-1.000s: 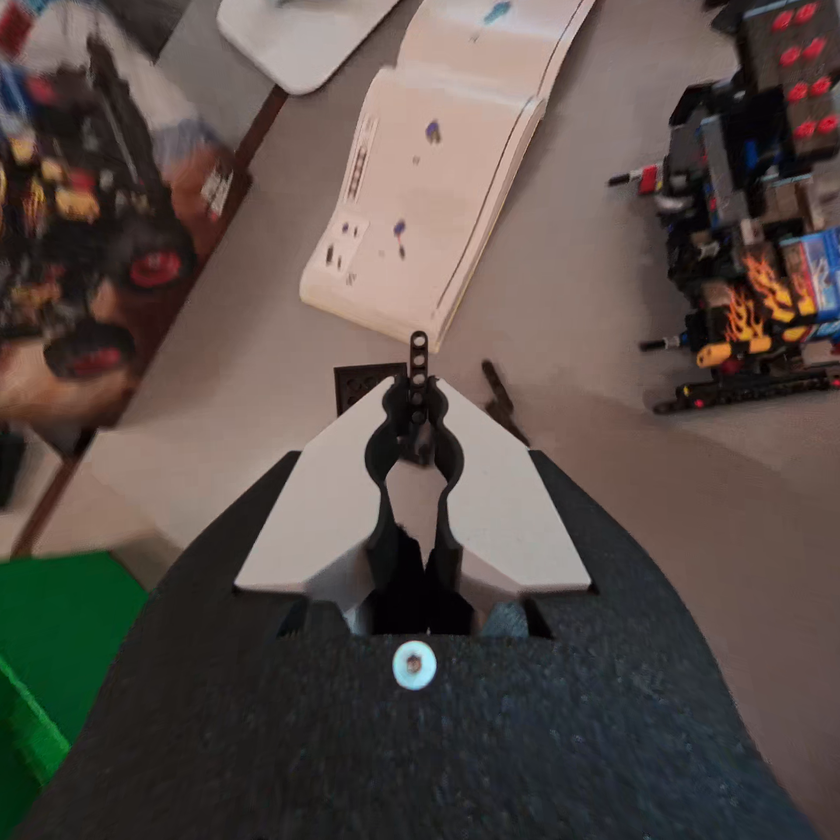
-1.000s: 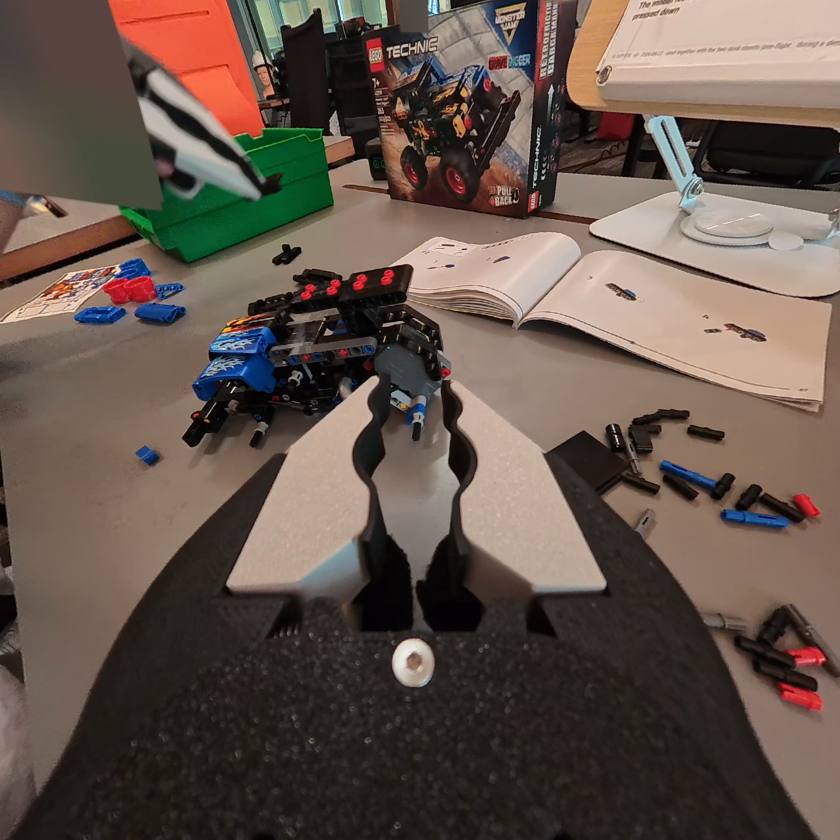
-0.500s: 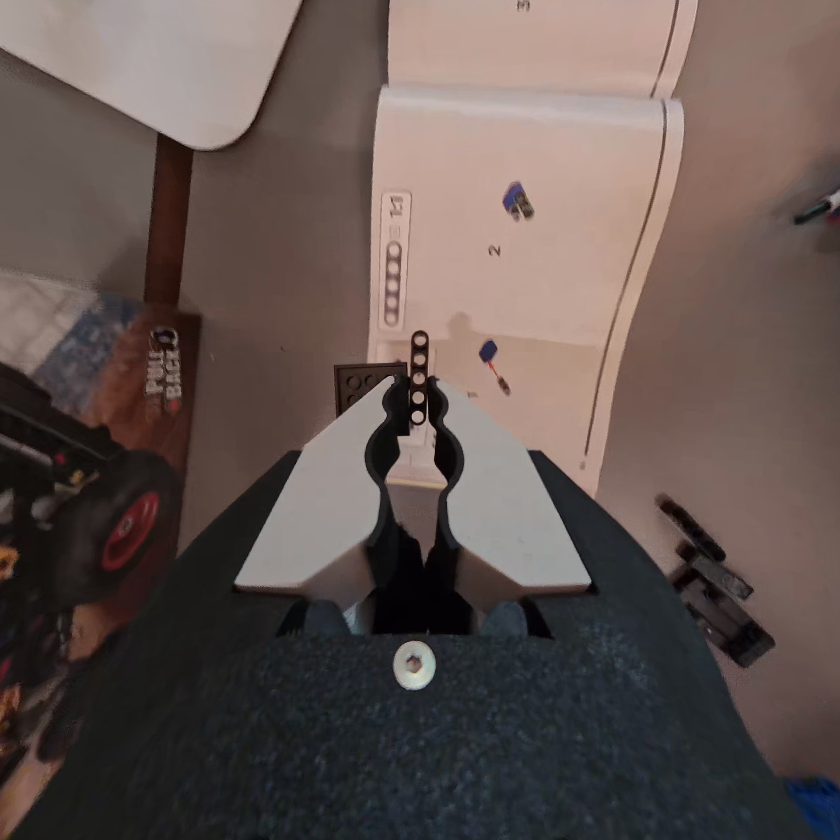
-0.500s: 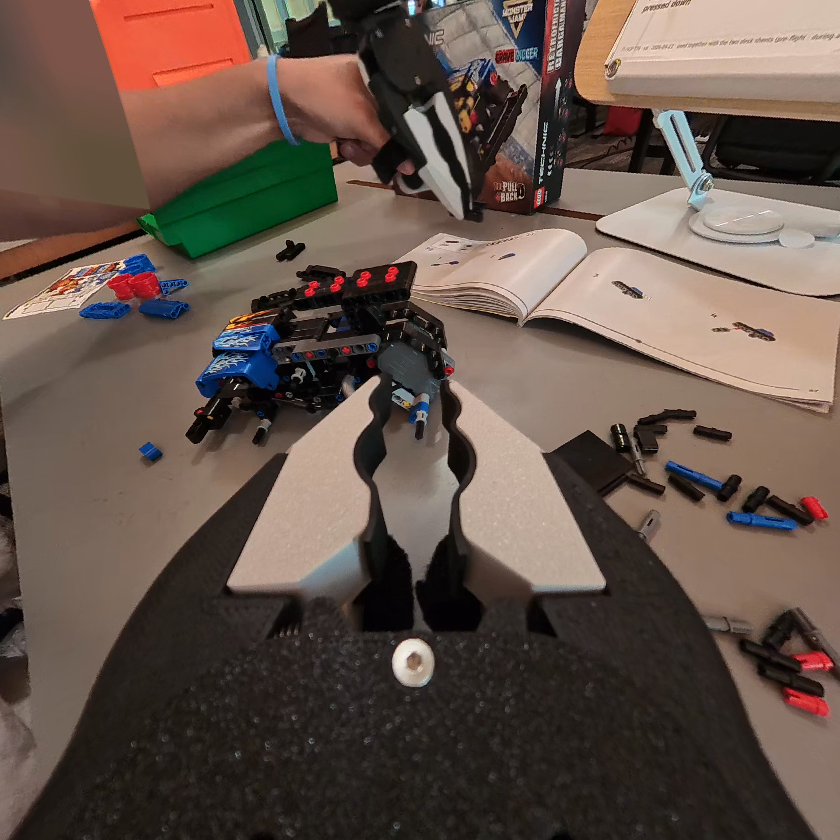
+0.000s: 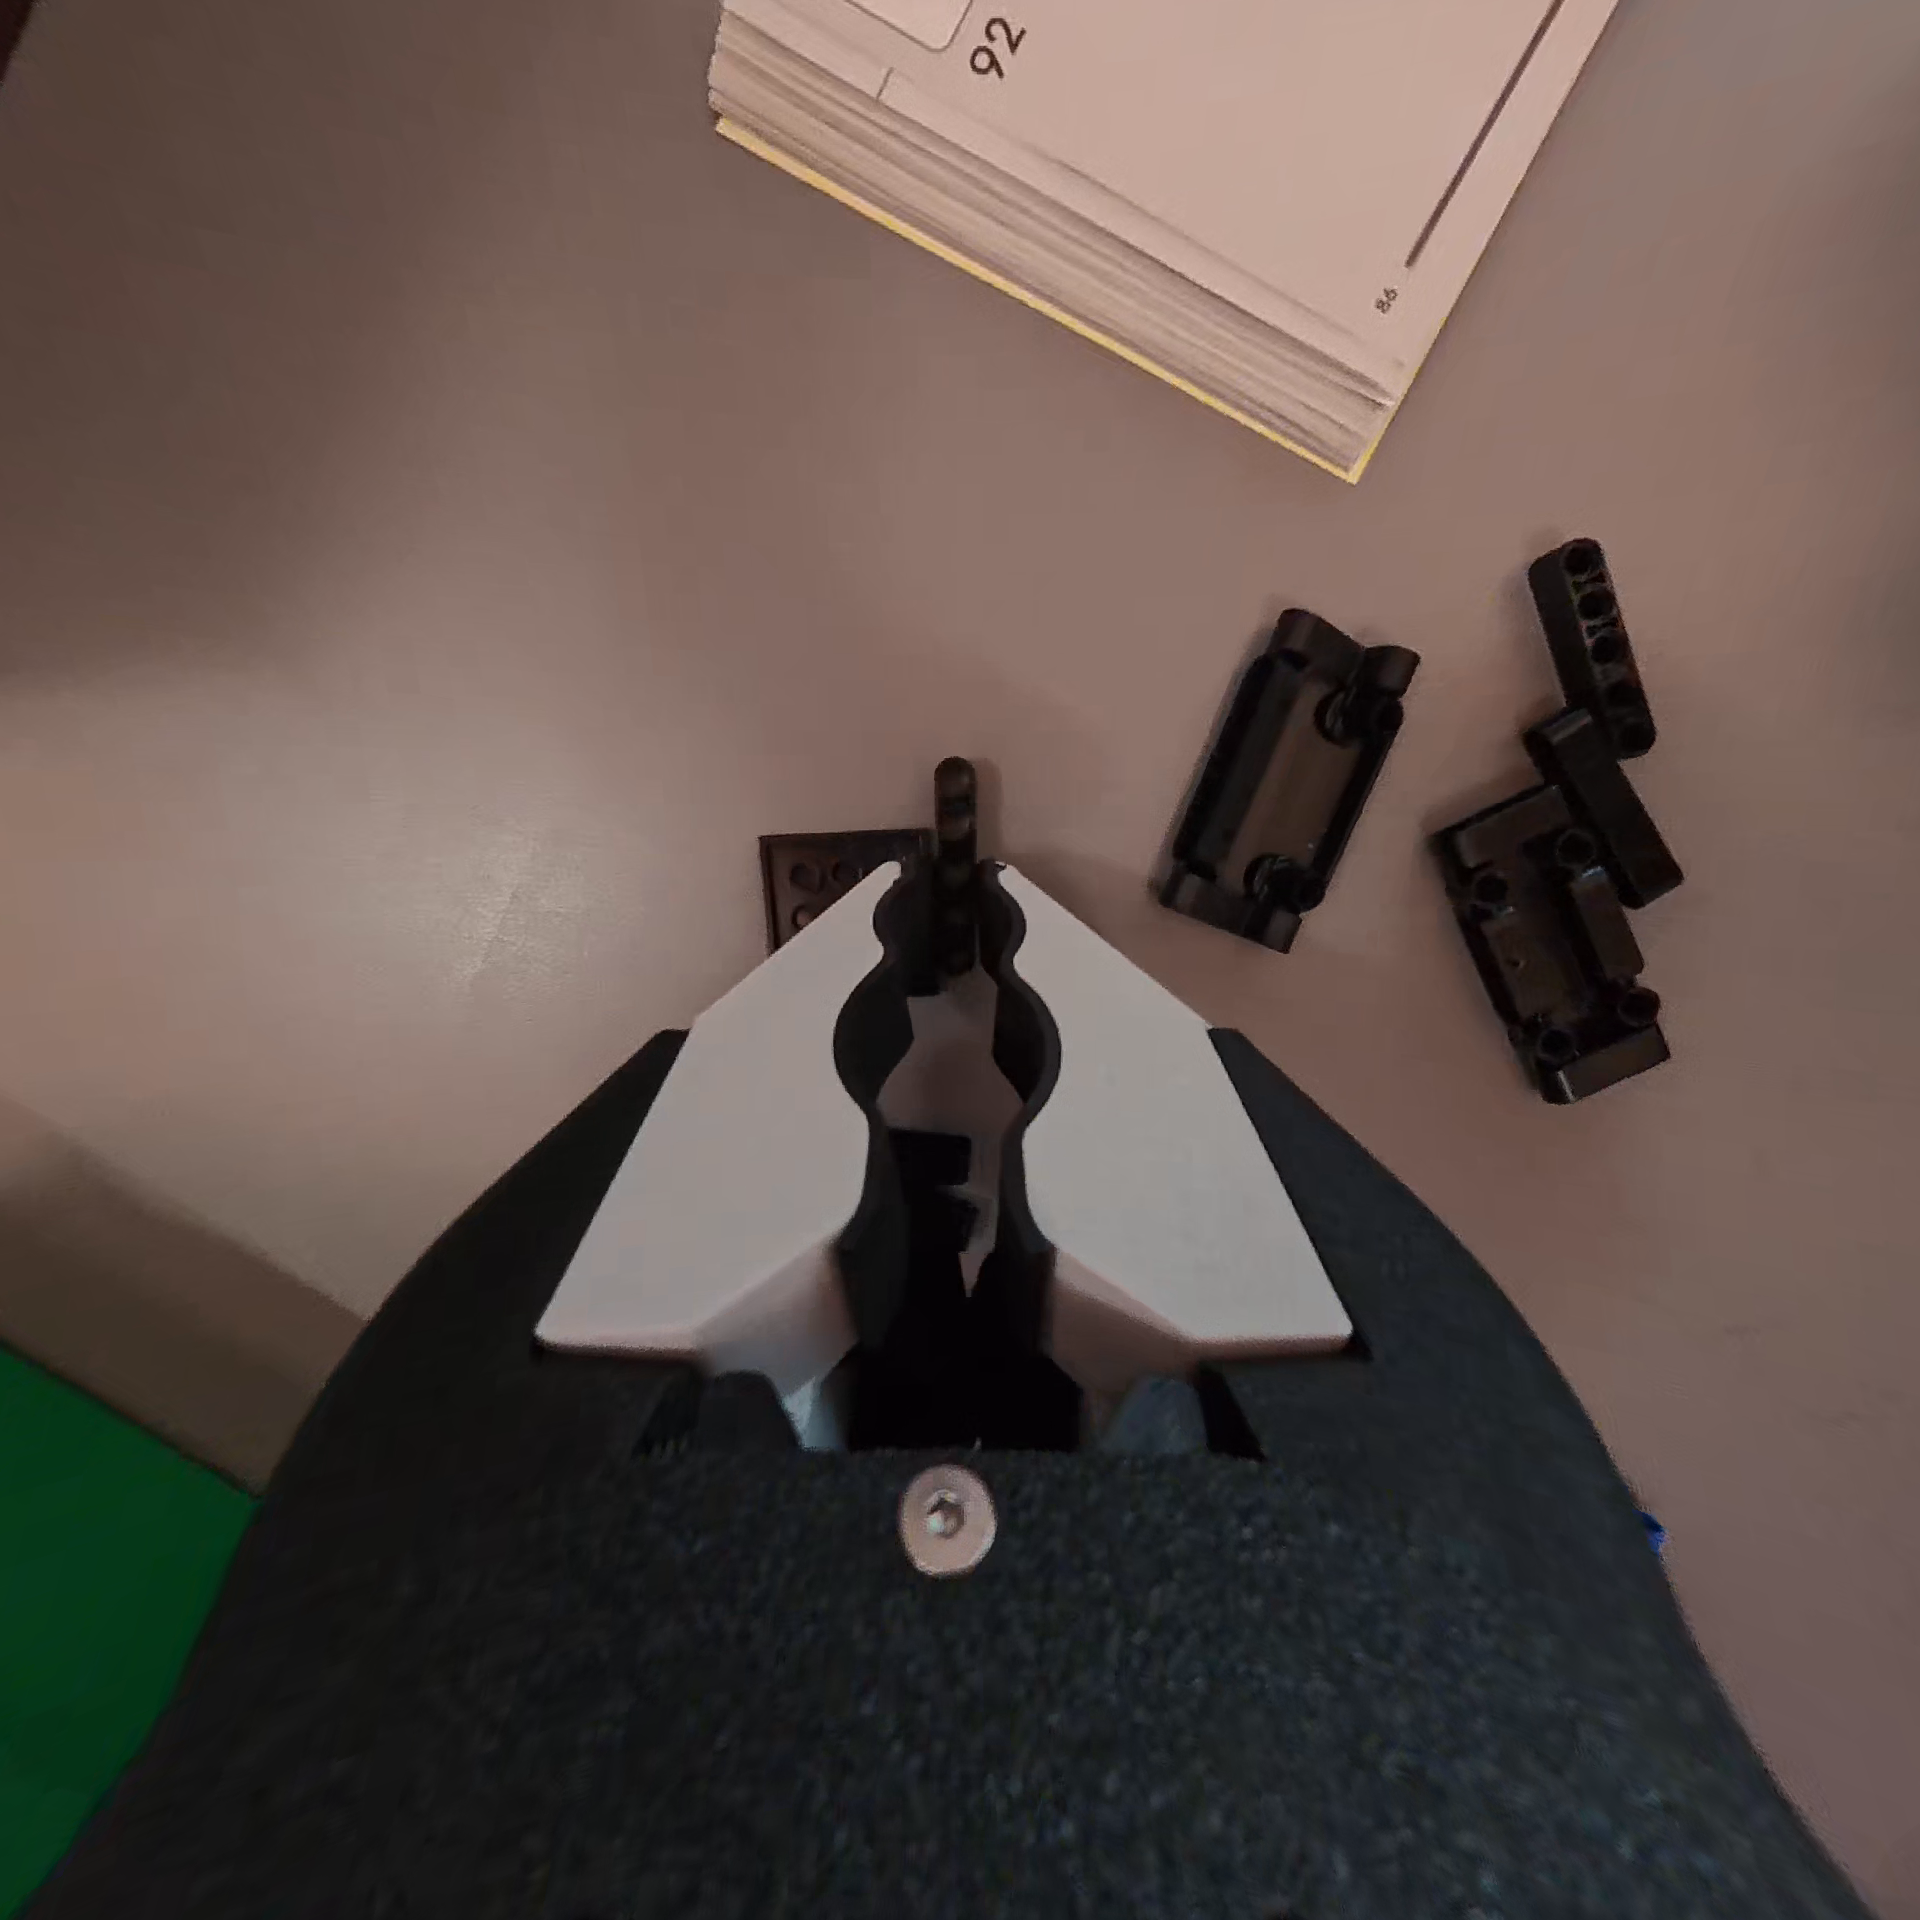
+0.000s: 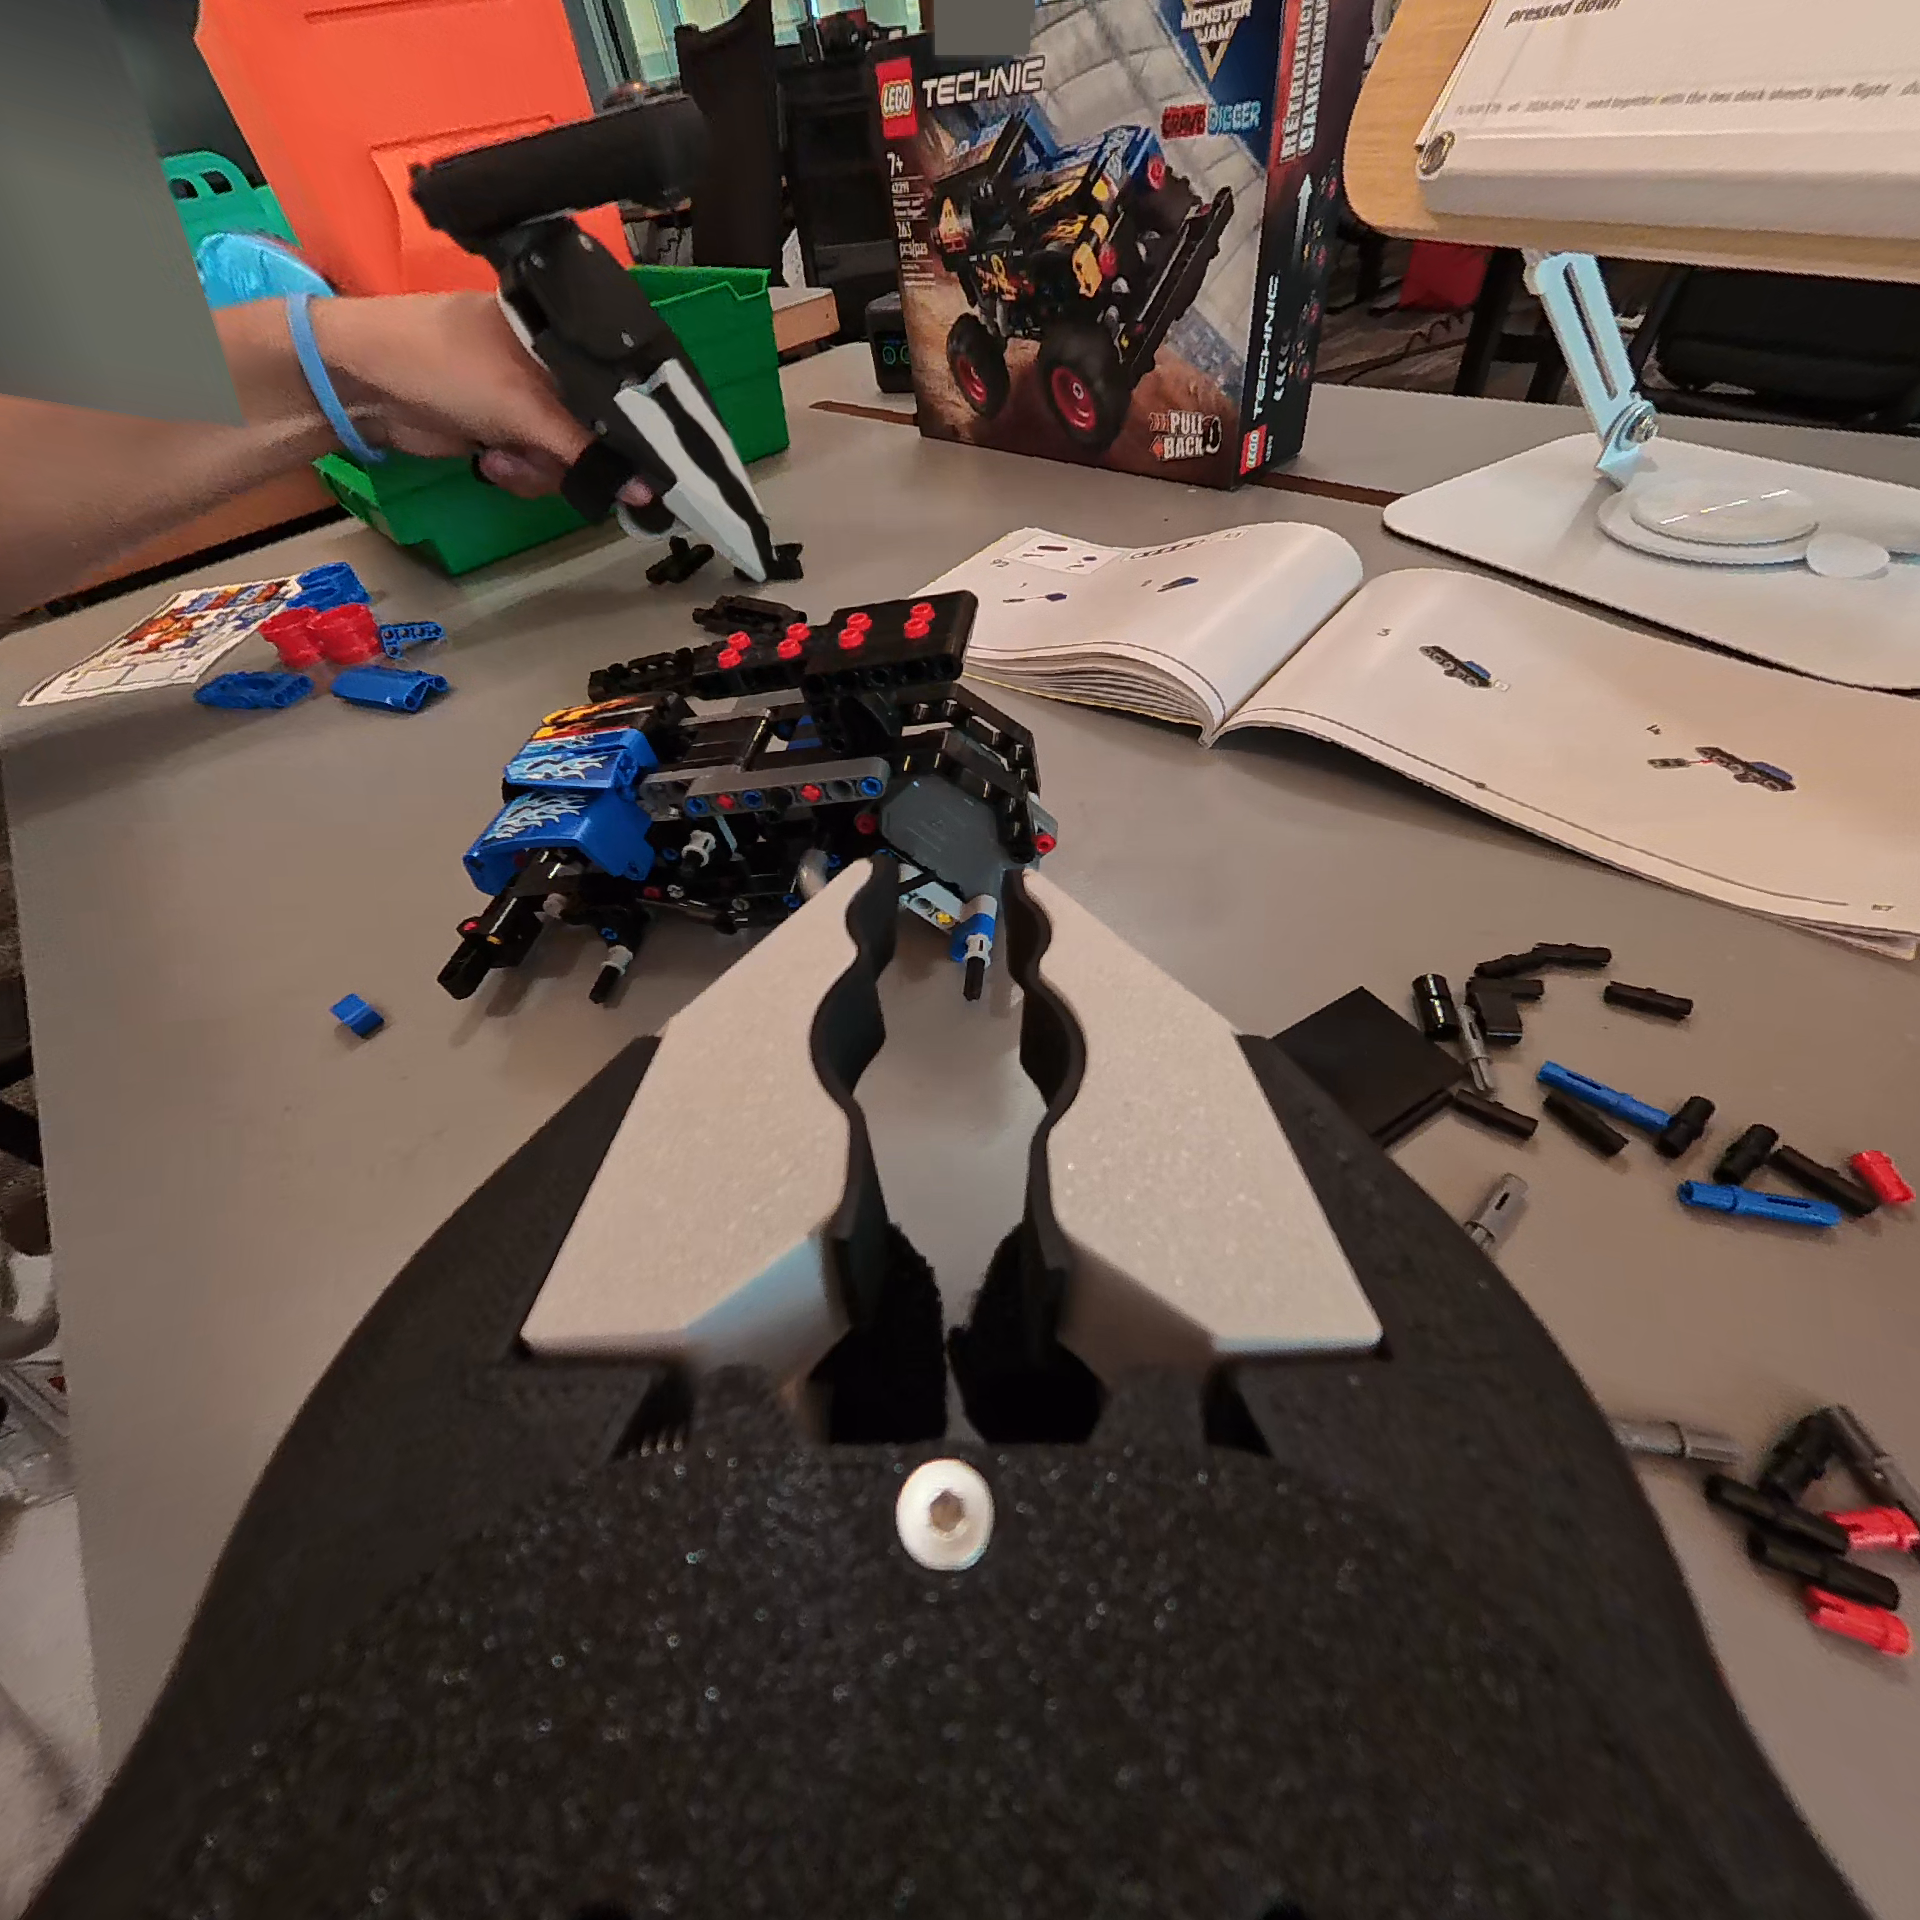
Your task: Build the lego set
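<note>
1. Our left gripper (image 5: pixel 951 883) has its fingers (image 5: pixel 1122 1091) drawn narrow on a thin black beam (image 5: pixel 954 821) with a row of holes, which stands out past the tips toward 12 o'clock. A dark studded plate (image 5: pixel 821 883) shows just behind the left fingertip; we cannot tell whether it is gripped too.
2. We judge the beam light, stiff and smooth plastic. It could pivot in a grip this near its end, so a hold closer to its middle would steady it for pressing.
3. Below, at 2 to 3 o'clock of the tips, black frame pieces (image 5: pixel 1283 779) lie on the worktop (image 5: pixel 416 520), well apart from the instruction booklet (image 5: pixel 1195 187) at 1 o'clock.
4. Our right gripper (image 6: pixel 940 904) hangs empty, its fingers moderately parted, with the part-built truck (image 6: pixel 748 769) at 11 o'clock just past the tips.
5. The truck looks heavier but fragile: the pins and blue panels could pop off. We would brace it by the black beams along its chassis, not by the panels or axle ends.
6. Loose pins (image 6: pixel 1756 1200) lie at 3 o'clock.
</note>
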Demonstrator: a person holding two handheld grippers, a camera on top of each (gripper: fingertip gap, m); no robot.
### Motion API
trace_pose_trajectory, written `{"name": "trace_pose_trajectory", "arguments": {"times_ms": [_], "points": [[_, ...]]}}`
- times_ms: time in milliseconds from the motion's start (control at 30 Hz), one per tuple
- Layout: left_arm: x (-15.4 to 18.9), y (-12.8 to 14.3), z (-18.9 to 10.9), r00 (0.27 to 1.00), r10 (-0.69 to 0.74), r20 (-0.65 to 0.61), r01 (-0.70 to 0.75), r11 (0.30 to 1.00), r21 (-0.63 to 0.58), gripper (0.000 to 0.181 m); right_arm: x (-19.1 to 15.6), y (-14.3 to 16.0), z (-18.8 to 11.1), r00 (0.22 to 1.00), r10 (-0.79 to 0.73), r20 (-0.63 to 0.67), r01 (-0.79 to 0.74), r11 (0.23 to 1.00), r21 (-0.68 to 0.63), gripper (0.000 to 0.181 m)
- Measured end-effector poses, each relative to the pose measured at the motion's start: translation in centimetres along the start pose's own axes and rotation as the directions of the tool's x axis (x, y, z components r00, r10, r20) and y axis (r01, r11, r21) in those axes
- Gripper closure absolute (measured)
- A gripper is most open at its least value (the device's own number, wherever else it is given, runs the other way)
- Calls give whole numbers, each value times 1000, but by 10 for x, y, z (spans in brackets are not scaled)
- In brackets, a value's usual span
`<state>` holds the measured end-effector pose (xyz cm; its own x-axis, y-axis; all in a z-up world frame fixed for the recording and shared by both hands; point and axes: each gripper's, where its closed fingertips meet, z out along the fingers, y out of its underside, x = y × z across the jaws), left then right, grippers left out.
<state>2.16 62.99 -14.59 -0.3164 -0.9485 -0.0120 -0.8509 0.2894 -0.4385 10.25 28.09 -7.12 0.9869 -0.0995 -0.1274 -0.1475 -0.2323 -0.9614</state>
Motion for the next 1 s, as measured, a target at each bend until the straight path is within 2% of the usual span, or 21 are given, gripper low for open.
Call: {"name": "trace_pose_trajectory", "arguments": {"times_ms": [67,100,200,267,367,433,633,700,767,833,933,1000], "points": [[-2,0,-6,998,37,51,-37,999,-7,156,1,-1,-1,1000,14,2,-14,1000,5,162],[-4,-3,-11,995,64,79,-64,998,-4,154,2,-1,-1,1000,22,4,-22,1000,8,162],[0,-9,-20,984,160,79,-160,987,1,165,3,-1,-2,999,44,11,-44,999,13,162],[4,-6,-15,980,189,55,-188,982,-31,164,3,-1,-1,999,49,14,-49,999,11,162],[5,-1,-3,982,186,37,-183,981,-65,164,3,0,-1,999,48,17,-48,999,3,162],[6,-3,1,984,174,32,-172,984,-48,171,3,0,0,999,50,17,-50,999,2,162],[11,-17,-8,984,174,19,-175,985,0,176,4,0,0,997,71,26,-71,997,0,162],[15,-39,-20,980,198,14,-199,979,54,176,3,0,0,997,68,26,-68,998,-3,162],[21,-78,-29,967,254,-10,-250,959,134,175,3,2,1,998,61,25,-61,998,-11,162],[24,-124,-26,942,335,-14,-327,928,181,175,2,3,2,998,55,25,-54,998,-22,162],[26,-182,8,901,427,-73,-413,898,153,175,1,4,3,998,52,27,-52,998,-28,162],[23,-204,39,886,446,-125,-439,895,81,175,2,2,1,998,57,26,-57,998,-16,162]]}}
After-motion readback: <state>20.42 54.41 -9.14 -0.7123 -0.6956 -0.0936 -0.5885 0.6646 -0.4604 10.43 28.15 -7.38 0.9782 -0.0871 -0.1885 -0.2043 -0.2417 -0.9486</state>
